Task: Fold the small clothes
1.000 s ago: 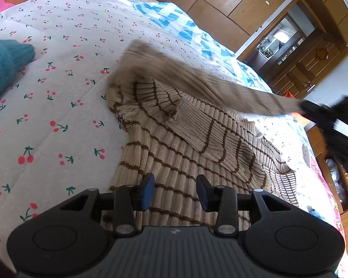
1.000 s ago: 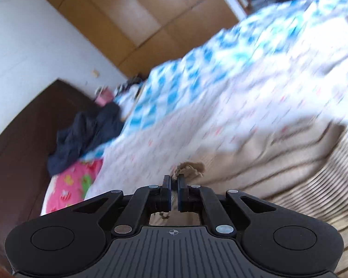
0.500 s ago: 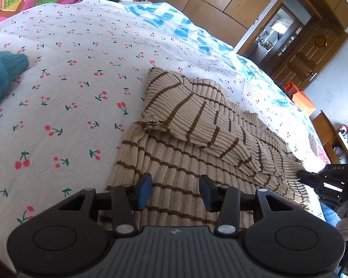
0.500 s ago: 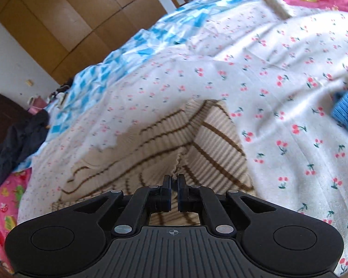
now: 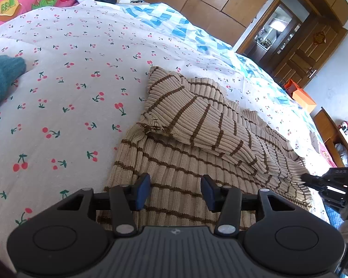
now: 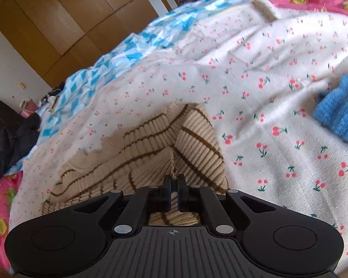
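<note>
Now that the left tongs [image 5: 175, 191] have just been opening, their blue pads stand apart above the lower hem of the striped sweater [image 5: 185, 153], pressing on nothing. The right tongs [image 6: 173, 193] are pinched shut on a fold of the knit at the sweater's near edge. The sweater lies on the cherry-print bedspread [image 5: 65, 97], its sleeve [image 5: 188, 115] folded diagonally across the body. A second ago that sleeve was a blur in the air, drawn out taut by the right tongs; now it rests flat and sharp. I judge the sleeve fold laid, with the other side yet to come. A teal knit [image 5: 2, 78] lies well apart.
</note>
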